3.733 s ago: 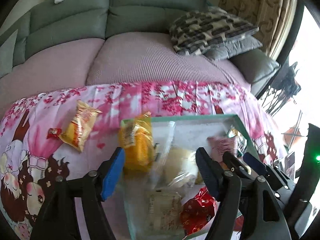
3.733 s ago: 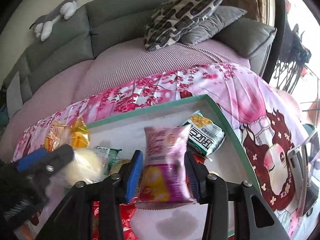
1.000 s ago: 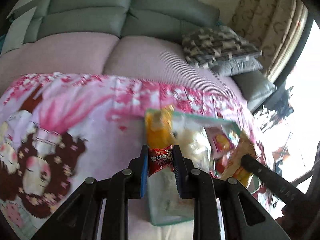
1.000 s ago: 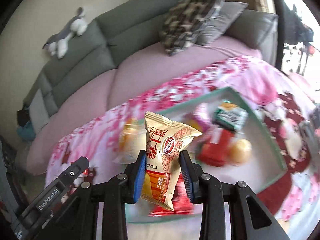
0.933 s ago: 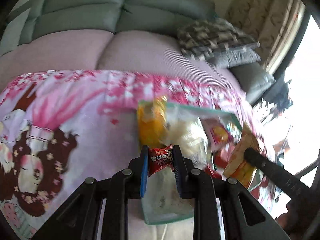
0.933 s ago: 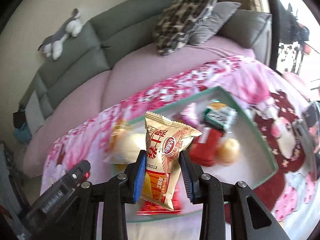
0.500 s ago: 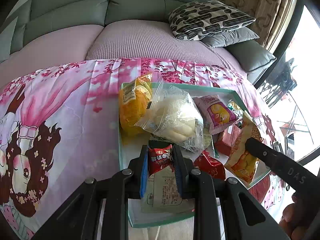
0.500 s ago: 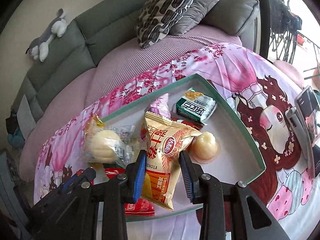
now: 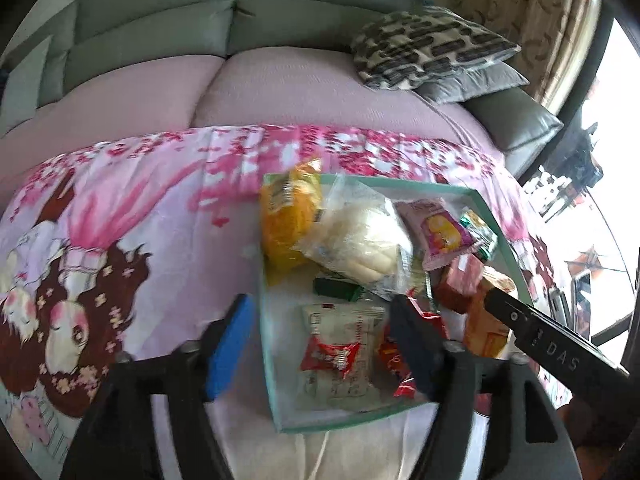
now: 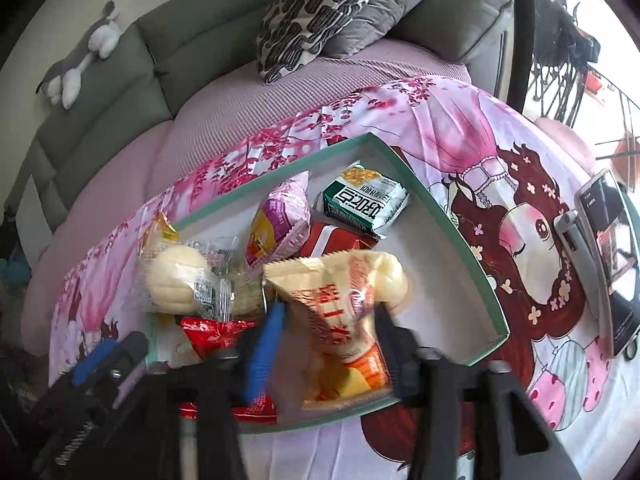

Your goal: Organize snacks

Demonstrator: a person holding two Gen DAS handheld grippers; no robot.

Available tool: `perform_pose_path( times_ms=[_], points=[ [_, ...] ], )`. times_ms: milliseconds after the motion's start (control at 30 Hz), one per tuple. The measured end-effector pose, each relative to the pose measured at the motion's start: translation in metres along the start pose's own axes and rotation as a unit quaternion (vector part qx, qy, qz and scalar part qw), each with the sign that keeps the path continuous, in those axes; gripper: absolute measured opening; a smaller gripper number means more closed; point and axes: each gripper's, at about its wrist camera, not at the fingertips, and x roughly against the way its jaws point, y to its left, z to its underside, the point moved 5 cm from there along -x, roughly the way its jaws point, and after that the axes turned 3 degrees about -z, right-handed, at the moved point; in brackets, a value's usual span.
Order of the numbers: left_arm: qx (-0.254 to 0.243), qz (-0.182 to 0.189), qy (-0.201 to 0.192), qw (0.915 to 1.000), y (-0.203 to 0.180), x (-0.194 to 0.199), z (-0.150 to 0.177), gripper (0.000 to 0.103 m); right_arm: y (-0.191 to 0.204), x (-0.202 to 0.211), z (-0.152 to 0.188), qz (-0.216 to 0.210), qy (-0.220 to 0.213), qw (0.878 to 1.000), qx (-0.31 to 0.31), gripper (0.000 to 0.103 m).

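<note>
Spreading just now, the left claw (image 9: 322, 340) hangs empty above a small red packet (image 9: 330, 355) lying in the tray (image 9: 267, 320). Beside it the right claw (image 10: 326, 344) has also just loosened around a tan chip bag (image 10: 336, 312), which is crowded by a bread bun (image 10: 176, 278) and a green packet (image 10: 364, 200) ahead.

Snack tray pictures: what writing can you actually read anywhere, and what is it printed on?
"DAS" – white letters on the black finger of the right gripper, seen from the left wrist.
Green-and-white snack packet: large black characters, not Latin script, which I cannot transcribe.
Cream-and-orange snack bag: red characters and a round logo, too blurred to read.
Small red candy wrapper: white print, too blurred.
Phone screen: illegible.
</note>
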Motion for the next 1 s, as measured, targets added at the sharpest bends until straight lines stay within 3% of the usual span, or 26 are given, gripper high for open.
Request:
perform_pose_path(
  times_ms=[100,167,267,533,733,800,1000],
  points=[
    [0.009,-0.047,-0.007,0.9988,0.015,0.005,0.002,0.086,0.004,0.003,0.001,0.014,-0.003,1.0,0.021,0.069],
    [0.01,-0.082,-0.018,0.9964,0.025,0.009,0.004,0.09,0.006,0.006,0.0,0.023,-0.011,0.999,0.03,0.089],
    [0.021,-0.114,-0.032,0.9928,0.042,0.015,0.006,0.1,0.009,0.016,-0.001,0.033,-0.035,0.998,0.045,0.103],
    [0.043,-0.128,-0.046,0.9898,0.072,0.031,0.019,0.102,0.023,0.029,0.007,0.019,-0.056,0.997,0.058,0.103],
    [0.036,-0.186,-0.035,0.9812,0.08,0.042,0.039,0.102,0.035,0.039,0.028,0.009,-0.068,0.994,0.083,0.103],
    [0.042,-0.21,-0.031,0.9763,0.085,0.048,0.047,0.102,0.038,0.042,0.035,0.008,-0.069,0.994,0.088,0.103],
    [0.048,-0.202,0.018,0.978,0.095,0.047,0.078,0.102,0.048,0.051,0.063,0.006,-0.067,0.991,0.113,0.103]
  ],
)
